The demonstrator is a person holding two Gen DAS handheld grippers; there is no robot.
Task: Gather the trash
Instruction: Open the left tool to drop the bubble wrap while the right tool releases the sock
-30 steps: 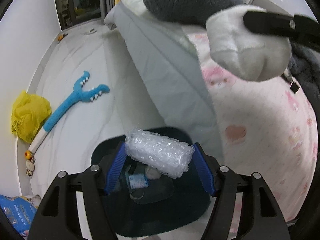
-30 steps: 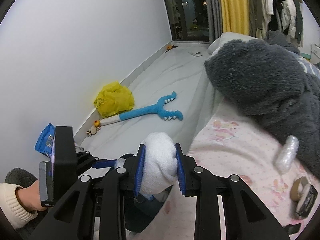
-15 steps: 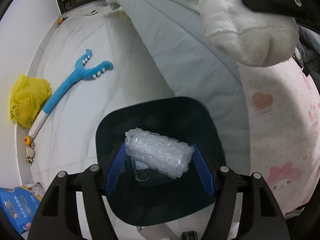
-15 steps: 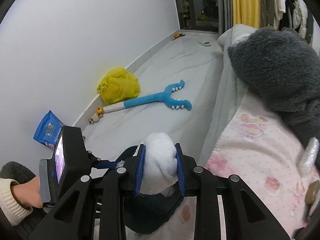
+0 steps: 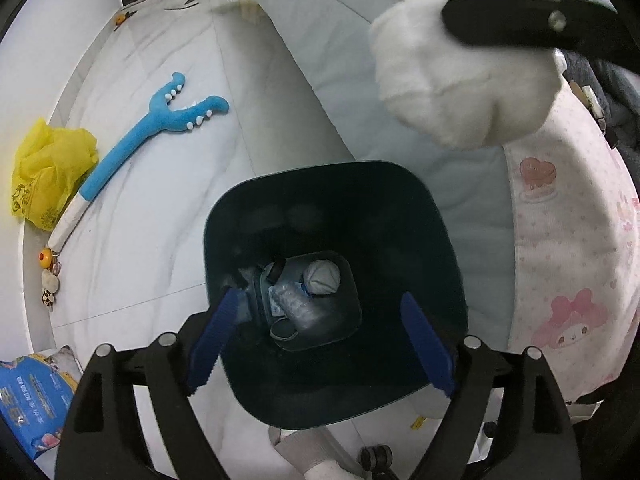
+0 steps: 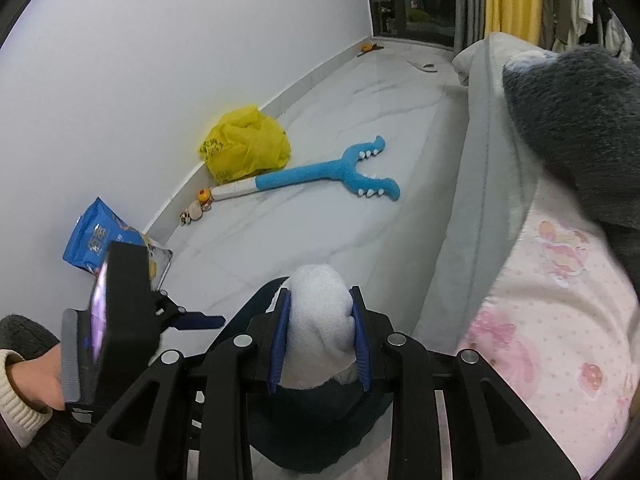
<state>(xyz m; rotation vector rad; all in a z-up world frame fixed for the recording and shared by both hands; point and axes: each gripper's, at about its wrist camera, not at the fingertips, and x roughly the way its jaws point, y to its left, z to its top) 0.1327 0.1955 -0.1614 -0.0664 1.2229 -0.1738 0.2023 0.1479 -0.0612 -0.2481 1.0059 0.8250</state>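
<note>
A dark teal trash bin [image 5: 448,240] stands on the floor beside the bed. My left gripper [image 5: 320,336] is open and empty right above its mouth. The bubble-wrap roll [image 5: 296,308] lies at the bottom with a grey ball [image 5: 322,276] and other scraps. My right gripper [image 6: 319,338] is shut on a white wad of cloth [image 6: 318,320] and holds it over the bin's rim [image 6: 256,300]. The wad also shows in the left wrist view [image 5: 464,92], up and to the right of the bin.
The bed with a pink sheet [image 5: 568,264] and grey side [image 5: 360,80] lies right of the bin. On the floor to the left are a blue plush stick [image 5: 132,148], a yellow bag [image 5: 48,172] and a blue packet [image 5: 28,392].
My left gripper has opened and the bubble-wrap roll has dropped into the bin. Both grippers have moved further over the bin.
</note>
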